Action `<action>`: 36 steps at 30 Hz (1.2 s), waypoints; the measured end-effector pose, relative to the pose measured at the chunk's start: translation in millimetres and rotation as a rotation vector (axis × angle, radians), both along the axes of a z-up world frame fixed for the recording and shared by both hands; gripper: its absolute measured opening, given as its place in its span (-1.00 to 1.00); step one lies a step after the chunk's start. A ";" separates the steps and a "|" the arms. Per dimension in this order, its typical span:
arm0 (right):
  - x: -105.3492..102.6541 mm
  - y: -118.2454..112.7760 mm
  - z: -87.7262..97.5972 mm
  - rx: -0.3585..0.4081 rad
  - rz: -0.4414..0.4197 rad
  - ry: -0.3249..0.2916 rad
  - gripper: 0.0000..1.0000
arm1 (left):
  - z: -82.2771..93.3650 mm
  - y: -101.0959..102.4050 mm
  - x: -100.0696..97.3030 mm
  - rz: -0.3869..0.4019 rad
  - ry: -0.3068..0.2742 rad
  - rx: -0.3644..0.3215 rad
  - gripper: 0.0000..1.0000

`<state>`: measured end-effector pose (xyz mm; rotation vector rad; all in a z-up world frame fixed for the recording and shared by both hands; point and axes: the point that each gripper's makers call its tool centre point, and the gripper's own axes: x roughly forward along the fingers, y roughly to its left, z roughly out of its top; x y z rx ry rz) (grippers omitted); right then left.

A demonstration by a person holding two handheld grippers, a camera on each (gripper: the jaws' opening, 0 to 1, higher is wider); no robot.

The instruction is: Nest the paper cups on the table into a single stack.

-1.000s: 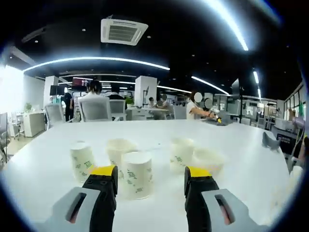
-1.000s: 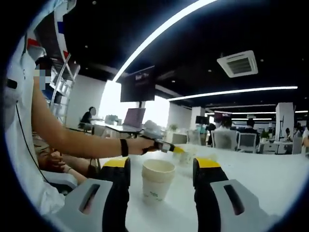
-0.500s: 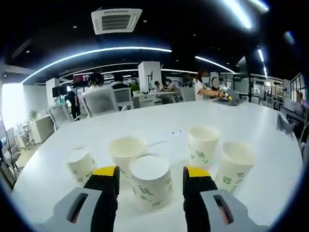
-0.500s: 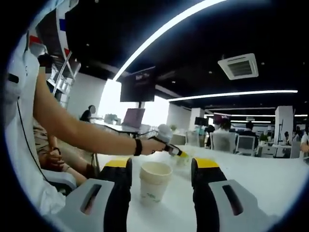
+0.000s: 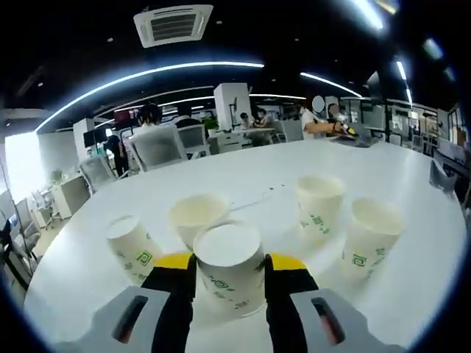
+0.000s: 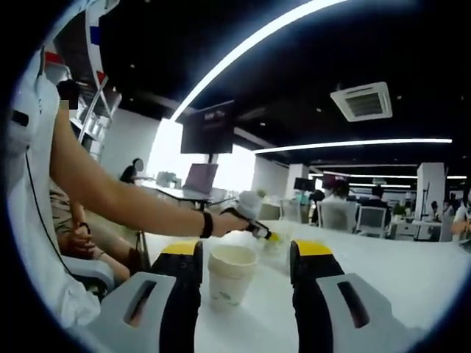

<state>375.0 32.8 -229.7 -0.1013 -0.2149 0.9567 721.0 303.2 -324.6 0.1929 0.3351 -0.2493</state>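
Presently, left gripper (image 5: 229, 266) jaws clasp the lower-centre paper cup (image 5: 229, 268) on the worktop (image 5: 243, 176), right gripper (image 6: 243, 256) jaws gape around another cup (image 6: 232, 273): squeeze gently, lift vertically before nesting.

Open-plan office: desks (image 5: 235, 140), swivel chairs (image 5: 158, 147), ceiling air-conditioning unit (image 5: 173, 22), strip lights (image 5: 147, 73).

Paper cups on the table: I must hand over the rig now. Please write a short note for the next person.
Left gripper: jaws at both sides of the nearest paper cup; grip not certain.
Right gripper: open, an upright cup between its jaws, not touched.
Four other cups stand apart on the white table in the left gripper view.
Done: nothing nested yet.
Left: lift the cups and nest all into one stack.
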 end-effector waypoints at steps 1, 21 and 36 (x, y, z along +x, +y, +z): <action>-0.1 0.6 -0.6 0.001 0.001 0.002 -0.01 | 1.1 -1.6 -3.9 -0.005 -0.006 0.000 -0.22; -8.1 18.8 -5.8 0.026 0.040 0.024 -0.05 | 122.9 -60.9 -177.3 -0.207 -0.368 -0.325 -0.23; -19.2 25.4 0.9 0.129 0.093 0.029 -0.30 | 155.2 -154.5 -318.7 -0.431 -0.471 -0.577 -0.23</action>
